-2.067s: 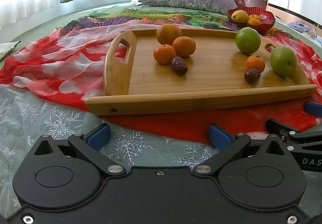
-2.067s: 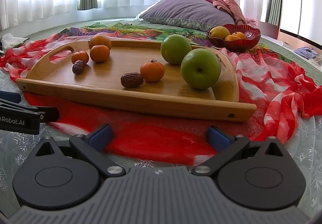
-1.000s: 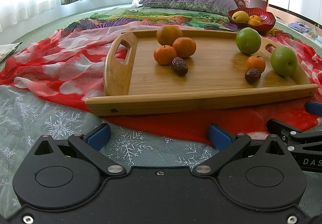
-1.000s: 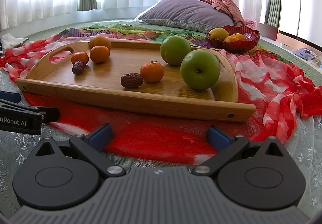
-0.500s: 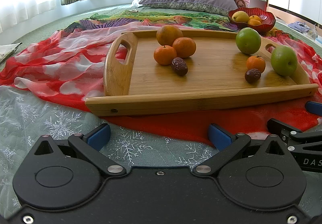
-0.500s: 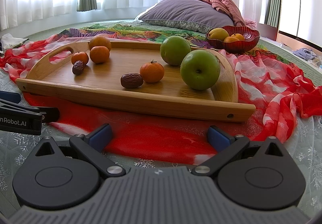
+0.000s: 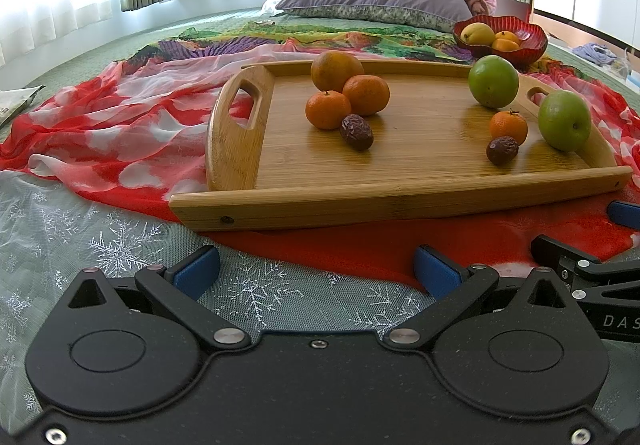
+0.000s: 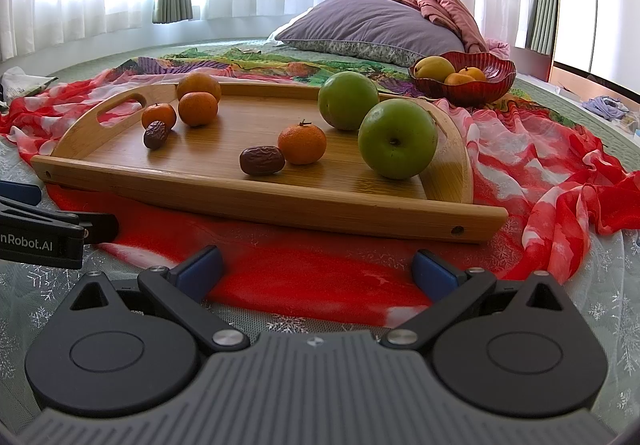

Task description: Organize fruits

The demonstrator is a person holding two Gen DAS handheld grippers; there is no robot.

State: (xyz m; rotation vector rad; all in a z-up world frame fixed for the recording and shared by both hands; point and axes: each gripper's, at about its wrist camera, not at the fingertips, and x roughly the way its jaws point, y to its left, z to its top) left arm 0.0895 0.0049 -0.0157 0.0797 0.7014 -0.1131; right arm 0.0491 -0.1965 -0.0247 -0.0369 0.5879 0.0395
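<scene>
Both tongs sit at the bottom of their frames, spread wide and grasping nothing: the left tongs (image 7: 316, 269) over snowflake-patterned mesh (image 7: 120, 245), the right tongs (image 8: 316, 269) over the red edge of a scarf (image 8: 300, 277), each short of the tray.

Just beyond, in mid-frame, lies the bamboo tray (image 8: 256, 201), smooth-grained with cut-out handles. On it, toward the right in the right wrist view, a wrinkled brown date (image 8: 262, 160) touches a small glossy mandarin (image 8: 302, 143), beside two round green apples (image 8: 397, 144) (image 8: 348, 100). Toward the left, three oranges (image 8: 198, 108) cluster with a second date (image 8: 155, 134).

Farther back, at upper right, a ribbed red glass bowl (image 8: 496, 83) holds a yellow fruit and two small orange ones, before a soft purple pillow (image 8: 372, 27) on the bed.

Sorting looks barely begun: eight fruits remain loose on the tray, mixed by kind.
</scene>
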